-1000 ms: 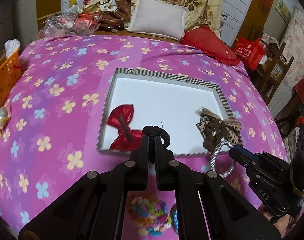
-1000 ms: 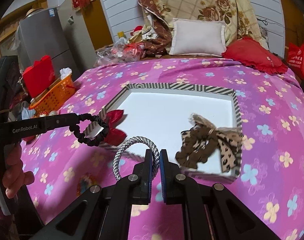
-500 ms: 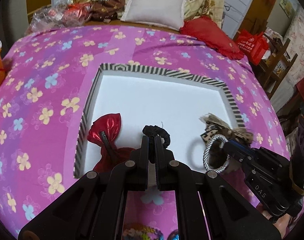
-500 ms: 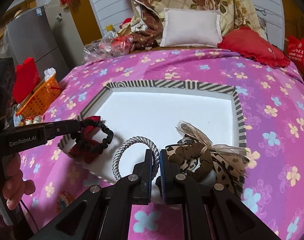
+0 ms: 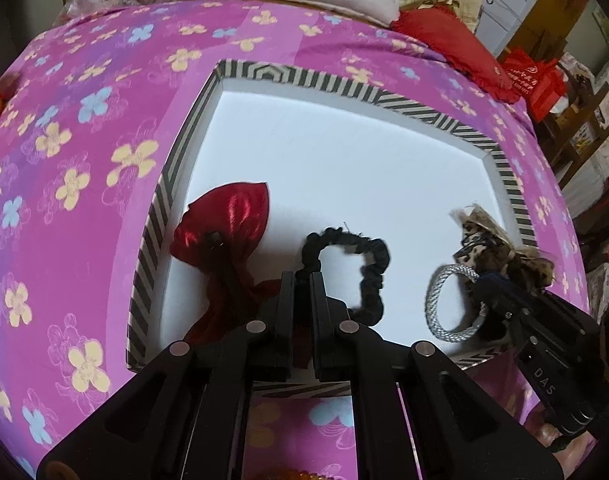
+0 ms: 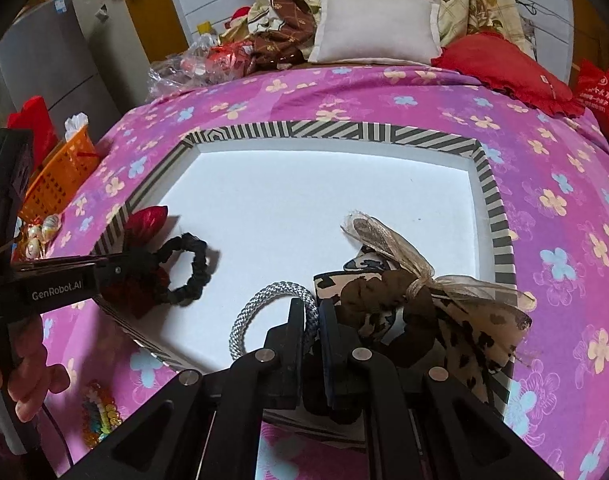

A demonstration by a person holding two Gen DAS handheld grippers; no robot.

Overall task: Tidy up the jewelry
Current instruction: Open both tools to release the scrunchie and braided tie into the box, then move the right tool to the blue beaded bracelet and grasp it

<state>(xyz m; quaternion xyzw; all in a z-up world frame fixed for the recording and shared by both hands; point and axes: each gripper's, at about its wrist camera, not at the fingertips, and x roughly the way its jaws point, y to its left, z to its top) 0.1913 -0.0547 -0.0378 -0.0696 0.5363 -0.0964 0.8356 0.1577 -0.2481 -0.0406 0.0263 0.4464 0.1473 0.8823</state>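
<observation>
A shallow white tray with a black-and-white striped rim lies on the pink flowered bedspread. My left gripper is shut on a black scrunchie, held low over the tray's near left part beside a red bow. My right gripper is shut on a grey braided ring, low over the tray's near right part, next to a leopard-print bow.
A colourful beaded bracelet lies on the bedspread in front of the tray. An orange basket stands at the bed's left edge. A white pillow, a red cushion and piled clothes lie at the far end.
Both grippers moved forward and down over the tray, carrying the black scrunchie and the grey ring. The tray now fills more of both views.
</observation>
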